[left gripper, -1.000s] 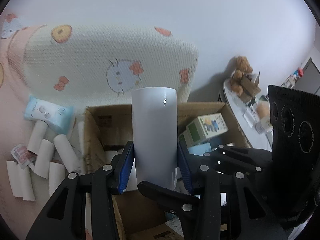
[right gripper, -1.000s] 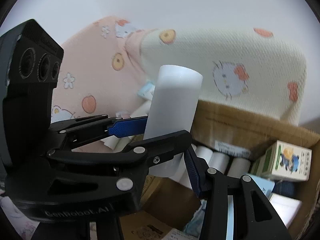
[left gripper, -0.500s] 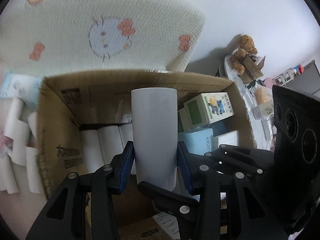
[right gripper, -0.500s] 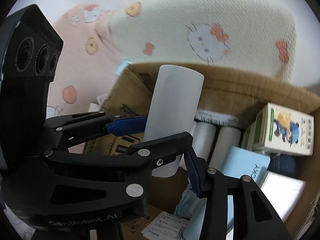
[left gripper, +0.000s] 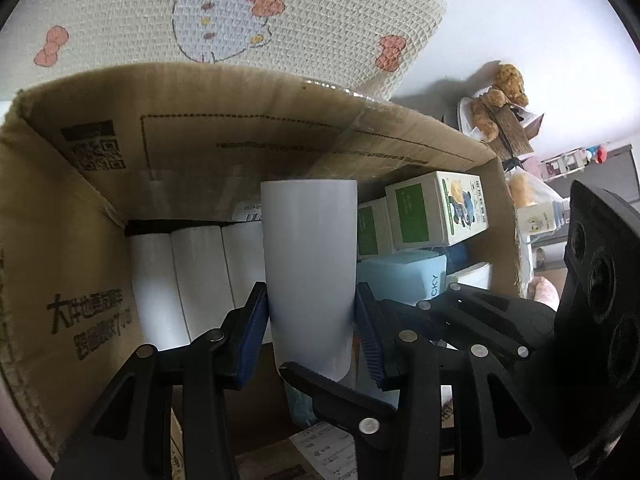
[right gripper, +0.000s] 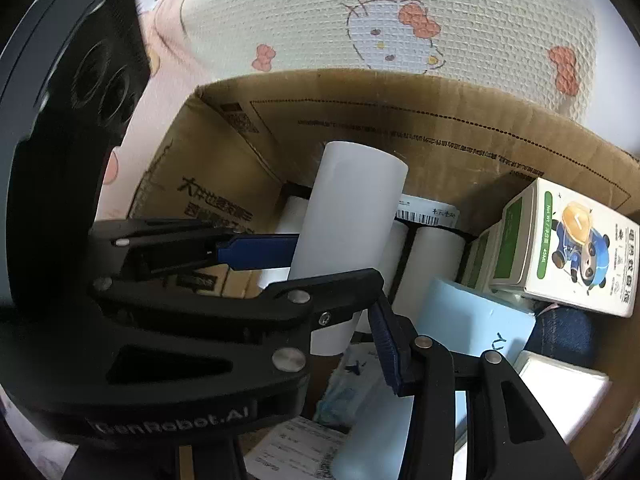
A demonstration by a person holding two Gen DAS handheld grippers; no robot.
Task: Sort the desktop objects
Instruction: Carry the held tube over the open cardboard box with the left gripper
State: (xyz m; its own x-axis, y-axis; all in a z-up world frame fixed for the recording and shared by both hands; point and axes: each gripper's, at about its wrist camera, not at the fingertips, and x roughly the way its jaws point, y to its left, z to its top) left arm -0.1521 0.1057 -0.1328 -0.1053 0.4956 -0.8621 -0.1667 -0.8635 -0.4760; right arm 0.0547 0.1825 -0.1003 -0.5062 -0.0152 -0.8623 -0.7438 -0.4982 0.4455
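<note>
Over the cardboard box (left gripper: 60, 208), both claws, now lower, apparently clamp white rolls: left claw (left gripper: 310, 320), right claw (right gripper: 320, 276).

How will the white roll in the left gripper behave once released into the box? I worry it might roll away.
The white roll is a smooth cylinder, so it would probably roll if laid sideways. Rolls already packed in the cardboard box should stop it. It looks light and slightly squashable under the left gripper.
</note>
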